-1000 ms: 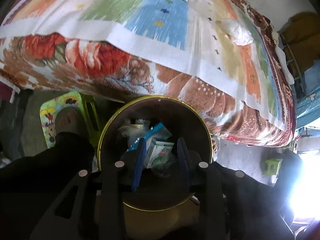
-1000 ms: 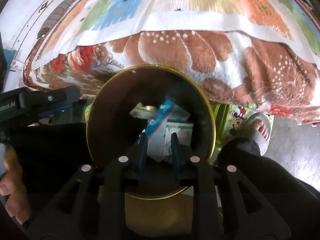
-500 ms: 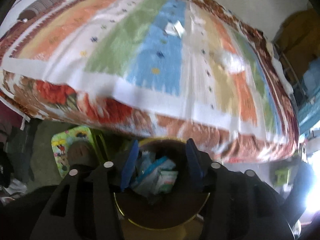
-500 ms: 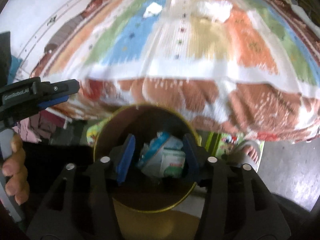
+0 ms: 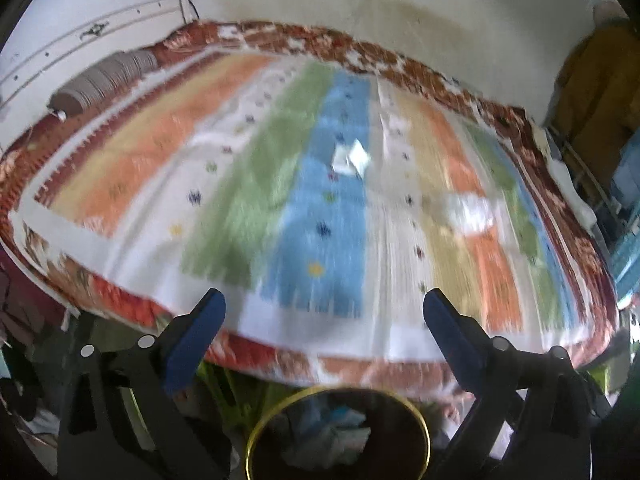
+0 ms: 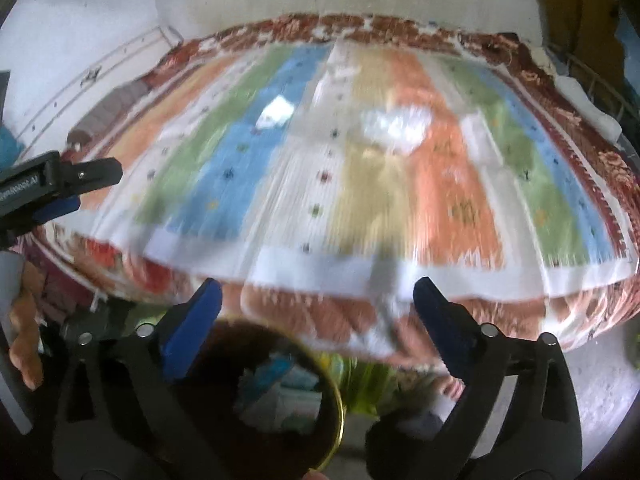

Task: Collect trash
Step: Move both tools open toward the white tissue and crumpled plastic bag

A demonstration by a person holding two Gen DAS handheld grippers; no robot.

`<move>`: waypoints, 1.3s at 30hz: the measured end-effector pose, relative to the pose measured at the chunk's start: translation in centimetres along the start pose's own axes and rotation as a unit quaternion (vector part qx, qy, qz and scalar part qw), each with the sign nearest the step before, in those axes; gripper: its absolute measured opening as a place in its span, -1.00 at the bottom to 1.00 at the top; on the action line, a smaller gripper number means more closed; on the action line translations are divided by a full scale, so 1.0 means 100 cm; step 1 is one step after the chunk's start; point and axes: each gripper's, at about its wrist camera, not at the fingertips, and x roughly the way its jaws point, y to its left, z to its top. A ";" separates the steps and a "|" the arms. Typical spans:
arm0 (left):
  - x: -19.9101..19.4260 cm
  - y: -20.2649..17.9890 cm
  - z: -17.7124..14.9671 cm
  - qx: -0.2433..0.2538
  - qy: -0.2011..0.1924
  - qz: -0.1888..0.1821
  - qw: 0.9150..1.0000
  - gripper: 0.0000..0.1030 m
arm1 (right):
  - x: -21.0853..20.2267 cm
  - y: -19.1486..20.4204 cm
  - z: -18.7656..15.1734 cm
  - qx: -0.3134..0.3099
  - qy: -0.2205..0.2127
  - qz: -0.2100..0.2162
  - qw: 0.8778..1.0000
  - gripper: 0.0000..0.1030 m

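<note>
A: White scrap of paper (image 5: 351, 159) lies on the blue stripe of the bed cover (image 5: 256, 184), mid-bed. A crumpled clear plastic bag (image 5: 468, 210) sits to its right on the orange stripe. Both blurred.

B: And what's been gathered?

A: Wrappers sit in the gold-rimmed bin (image 5: 338, 436) on the floor against the bed's near edge.

B: Tools?

A: Left tool (image 5: 322, 332) and right tool (image 6: 314, 320) have both just been opening; jaws now stand wide apart, nothing between them.

B: Step?

A: Looks like a drop-off done, next pickup starting. Each tool must reach out over the bed, straddle one piece, then close. The thin paper may need pinching against the cover.
</note>
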 end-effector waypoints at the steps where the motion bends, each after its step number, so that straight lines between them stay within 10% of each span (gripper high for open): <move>1: 0.003 0.000 0.005 -0.001 -0.003 0.000 1.000 0.89 | 0.002 -0.003 0.007 0.001 -0.007 -0.004 1.000 0.83; 28: 0.142 0.012 0.091 -0.016 0.044 -0.060 0.997 0.85 | 0.091 -0.062 0.103 0.050 -0.013 -0.019 0.999 0.83; 39: 0.193 -0.002 0.122 -0.018 0.070 -0.101 0.992 0.52 | 0.132 -0.094 0.128 0.083 -0.008 -0.011 0.996 0.82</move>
